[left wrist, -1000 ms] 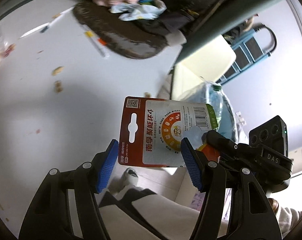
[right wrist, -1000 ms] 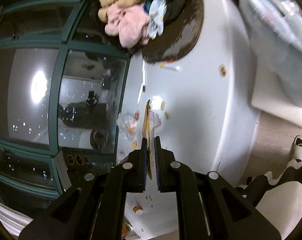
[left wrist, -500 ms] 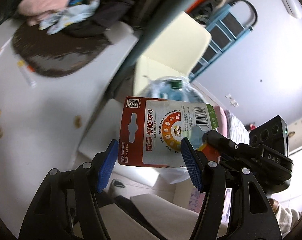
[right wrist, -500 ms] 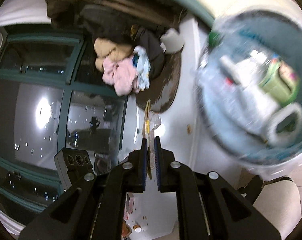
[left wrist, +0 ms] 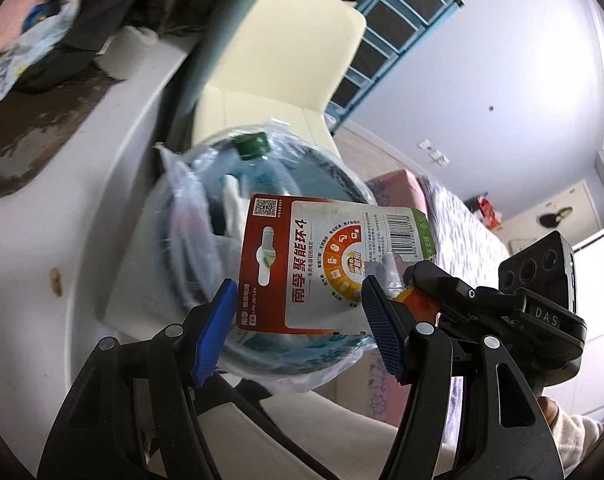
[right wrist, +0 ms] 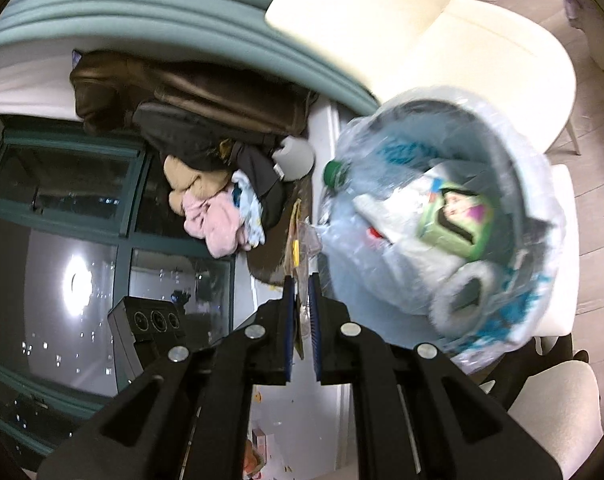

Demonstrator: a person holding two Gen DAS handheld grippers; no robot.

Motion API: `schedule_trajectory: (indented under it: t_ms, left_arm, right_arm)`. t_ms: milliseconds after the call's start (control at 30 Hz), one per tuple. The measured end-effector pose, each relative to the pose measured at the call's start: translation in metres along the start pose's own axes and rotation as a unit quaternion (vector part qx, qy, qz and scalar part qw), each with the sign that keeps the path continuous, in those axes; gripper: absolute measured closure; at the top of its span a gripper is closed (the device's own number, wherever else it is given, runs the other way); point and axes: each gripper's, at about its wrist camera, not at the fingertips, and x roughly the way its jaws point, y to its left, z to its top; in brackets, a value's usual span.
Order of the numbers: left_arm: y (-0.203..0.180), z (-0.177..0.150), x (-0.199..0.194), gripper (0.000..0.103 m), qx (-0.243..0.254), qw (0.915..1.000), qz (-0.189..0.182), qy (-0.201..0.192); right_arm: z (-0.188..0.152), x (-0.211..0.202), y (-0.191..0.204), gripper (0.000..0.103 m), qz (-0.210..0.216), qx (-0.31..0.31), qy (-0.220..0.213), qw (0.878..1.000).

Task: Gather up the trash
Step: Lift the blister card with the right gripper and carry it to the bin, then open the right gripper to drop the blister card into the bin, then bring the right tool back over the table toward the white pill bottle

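Standing beside the white table (left wrist: 102, 184) is a cream chair (right wrist: 442, 48), and in front of that chair sits the lined trash bin (right wrist: 514, 168), holding a green-capped bottle (right wrist: 334, 172) and a green carton (right wrist: 458, 220). Above the bin's near rim hangs a red-and-white battery card (left wrist: 322, 272). The left gripper (left wrist: 298, 328) has its blue pads (left wrist: 214, 328) apart, one at each side of the card; whether they press on it I cannot tell. The right gripper (right wrist: 301, 320) is clamped together on the card's edge, beside the bin.
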Motion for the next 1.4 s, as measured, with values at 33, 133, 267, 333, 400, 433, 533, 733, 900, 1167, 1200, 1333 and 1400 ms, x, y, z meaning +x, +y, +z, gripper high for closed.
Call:
schedule_trajectory:
  t_ms: [33,133,267,333,400,433,533,733,900,1167,1200,1333,1400]
  left_arm:
    - [-0.002,0.001,0.003,0.042,0.002,1.0000,-0.001,0.004]
    - [-0.009,0.004,0.017,0.039,0.011,0.9997,0.003,0.020]
    - [-0.016,0.005,0.025,0.032,0.023,0.9992,0.017,0.029]
    - [-0.013,0.004,0.024,0.032,0.020,0.9992,0.018,0.030]
    - [-0.009,0.004,0.023,0.031,0.014,0.9993,0.018,0.030]
    - [-0.007,0.003,0.021,0.031,0.012,0.9994,0.018,0.027]
    - [-0.003,-0.001,0.011,0.031,0.010,0.9995,0.021,0.020]
    - [0.009,-0.010,-0.014,0.031,0.005,0.9997,0.026,0.003]
    - [0.028,-0.021,-0.035,0.031,-0.013,0.9993,0.035,-0.006]
    - [0.066,-0.036,-0.077,0.031,-0.054,0.9957,0.060,-0.046]
    - [0.070,-0.037,-0.083,0.031,-0.059,0.9949,0.063,-0.052]
    - [0.086,-0.046,-0.104,0.031,-0.077,0.9913,0.076,-0.074]
    - [0.096,-0.052,-0.114,0.031,-0.088,0.9893,0.083,-0.082]
  right_arm:
    - [0.001,-0.003,-0.003,0.093,-0.003,0.004,-0.004,1.000]
    - [0.006,-0.010,-0.015,0.094,-0.015,0.026,-0.008,1.000]
    - [0.008,-0.019,-0.034,0.084,-0.043,0.081,-0.014,0.996]
    - [0.008,-0.023,-0.036,0.070,-0.051,0.085,-0.027,0.995]
    - [0.008,-0.028,-0.035,0.054,-0.062,0.082,-0.040,0.994]
    - [0.008,-0.028,-0.033,0.054,-0.066,0.079,-0.041,0.994]
    - [0.003,-0.023,-0.025,0.054,-0.067,0.060,-0.037,0.995]
    - [-0.017,0.016,0.000,0.054,-0.044,0.006,0.037,0.998]
    - [-0.024,0.033,0.017,0.054,-0.038,-0.009,0.044,0.998]
    - [-0.035,0.075,0.053,0.054,-0.028,-0.051,0.090,0.994]
    - [-0.036,0.080,0.056,0.054,-0.026,-0.055,0.095,0.994]
    - [-0.047,0.099,0.072,0.054,-0.021,-0.074,0.117,0.990]
    - [-0.055,0.109,0.079,0.054,-0.020,-0.084,0.130,0.988]
